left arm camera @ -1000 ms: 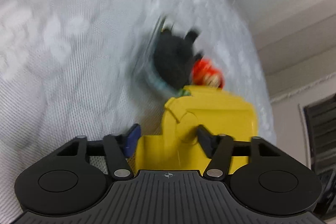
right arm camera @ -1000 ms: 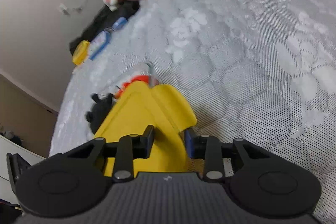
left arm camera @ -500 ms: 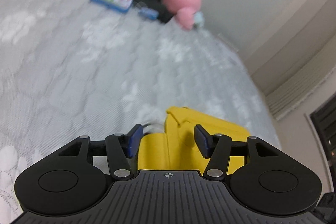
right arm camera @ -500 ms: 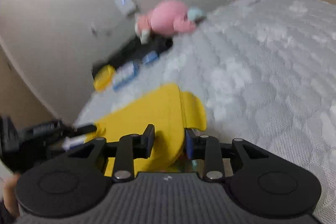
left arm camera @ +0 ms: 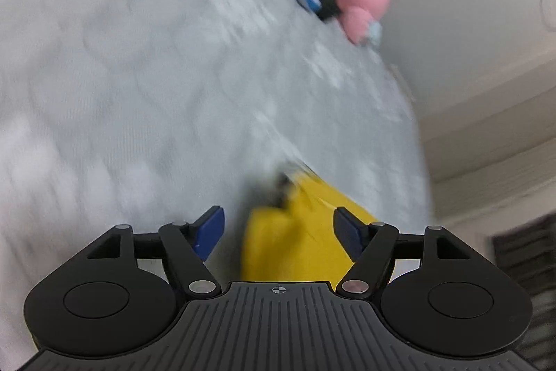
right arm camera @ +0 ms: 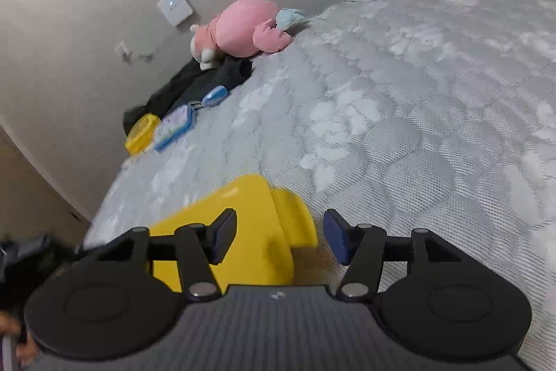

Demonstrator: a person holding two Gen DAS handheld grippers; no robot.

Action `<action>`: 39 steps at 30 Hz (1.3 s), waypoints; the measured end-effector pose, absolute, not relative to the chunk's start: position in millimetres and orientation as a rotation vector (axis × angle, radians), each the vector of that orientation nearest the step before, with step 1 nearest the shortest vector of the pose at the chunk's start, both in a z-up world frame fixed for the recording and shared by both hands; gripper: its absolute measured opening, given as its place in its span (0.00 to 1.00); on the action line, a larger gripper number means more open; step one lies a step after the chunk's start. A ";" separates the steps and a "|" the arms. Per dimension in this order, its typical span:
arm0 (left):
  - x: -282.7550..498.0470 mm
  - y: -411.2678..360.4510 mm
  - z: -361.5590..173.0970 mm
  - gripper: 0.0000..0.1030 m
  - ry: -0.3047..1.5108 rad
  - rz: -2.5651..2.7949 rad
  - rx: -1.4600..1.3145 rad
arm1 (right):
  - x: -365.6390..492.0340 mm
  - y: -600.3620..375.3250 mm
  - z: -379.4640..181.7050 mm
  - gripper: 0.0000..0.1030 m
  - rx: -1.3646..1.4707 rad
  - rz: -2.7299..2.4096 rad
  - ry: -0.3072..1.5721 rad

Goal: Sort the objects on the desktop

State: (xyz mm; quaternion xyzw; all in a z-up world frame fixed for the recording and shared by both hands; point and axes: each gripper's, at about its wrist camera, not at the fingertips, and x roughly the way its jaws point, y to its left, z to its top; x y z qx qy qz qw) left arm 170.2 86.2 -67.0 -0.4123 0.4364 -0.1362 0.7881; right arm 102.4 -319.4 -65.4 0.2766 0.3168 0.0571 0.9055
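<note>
A yellow plastic box (left arm camera: 299, 242) with a lid lies on the grey mattress (left arm camera: 139, 99), just ahead of my left gripper (left arm camera: 278, 232), which is open with the box between its spread fingers. The view is blurred by motion. A dark object shows at the box's far edge. In the right wrist view the same yellow box (right arm camera: 239, 225) sits under and ahead of my right gripper (right arm camera: 278, 240), which is open and holds nothing.
At the far end by the wall lie a pink plush toy (right arm camera: 243, 30), black cloth (right arm camera: 198, 82), a small blue item (right arm camera: 213, 95), a blue-edged case (right arm camera: 173, 127) and a yellow round tin (right arm camera: 140, 132). The mattress edge drops off left of the box.
Both grippers have opened and let go of the yellow box, which now rests on the mattress. The left view has swung and blurred.
</note>
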 end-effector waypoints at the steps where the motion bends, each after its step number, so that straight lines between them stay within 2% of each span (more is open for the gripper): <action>1: 166.3 82.8 -66.6 0.72 0.935 -0.314 -0.909 | 110.7 -322.5 -69.3 0.57 0.612 0.131 0.672; 4: 166.4 64.7 -65.4 0.68 0.943 -0.314 -0.798 | 134.0 -325.5 -85.3 0.55 0.682 0.131 0.732; 5: 167.2 60.2 -66.1 0.67 0.941 -0.307 -0.760 | 138.6 -323.9 -90.3 0.47 0.677 0.123 0.748; 10: 177.7 49.0 -57.5 0.66 0.822 -0.375 -0.658 | 122.7 -309.5 -78.9 0.43 0.580 0.114 0.686; 15: 193.0 31.4 -54.4 0.64 0.784 -0.434 -0.554 | 119.6 -292.2 -73.6 0.41 0.537 0.127 0.642; 16: 190.9 36.0 -54.6 0.59 0.784 -0.411 -0.567 | 119.8 -288.2 -74.4 0.42 0.510 0.107 0.634; 17: 184.9 47.9 -54.3 0.59 0.785 -0.378 -0.635 | 120.1 -284.4 -75.4 0.42 0.482 0.089 0.628; 19: 164.4 76.8 -56.2 0.75 0.771 -0.298 -0.824 | 120.3 -281.7 -79.3 0.41 0.448 0.086 0.641; 21: 145.0 98.5 -58.7 0.77 0.775 -0.225 -0.943 | 120.6 -280.4 -80.2 0.40 0.431 0.089 0.646; 22: 140.8 102.7 -59.4 0.76 0.794 -0.199 -0.943 | 120.7 -280.3 -79.3 0.36 0.431 0.093 0.646; 28: 138.7 88.8 -75.4 0.72 0.931 -0.238 -0.947 | 117.9 -278.3 -76.3 0.36 0.406 0.094 0.649; 36: 167.0 37.2 -48.1 0.68 0.775 -0.373 -0.623 | 111.1 -285.5 -73.6 0.34 0.462 0.072 0.668; 38: 161.9 40.0 -49.0 0.55 0.776 -0.336 -0.629 | 110.7 -285.5 -73.7 0.34 0.449 0.055 0.674; 39: 157.3 45.2 -50.1 0.55 0.779 -0.307 -0.657 | 110.5 -286.3 -74.3 0.34 0.448 0.049 0.672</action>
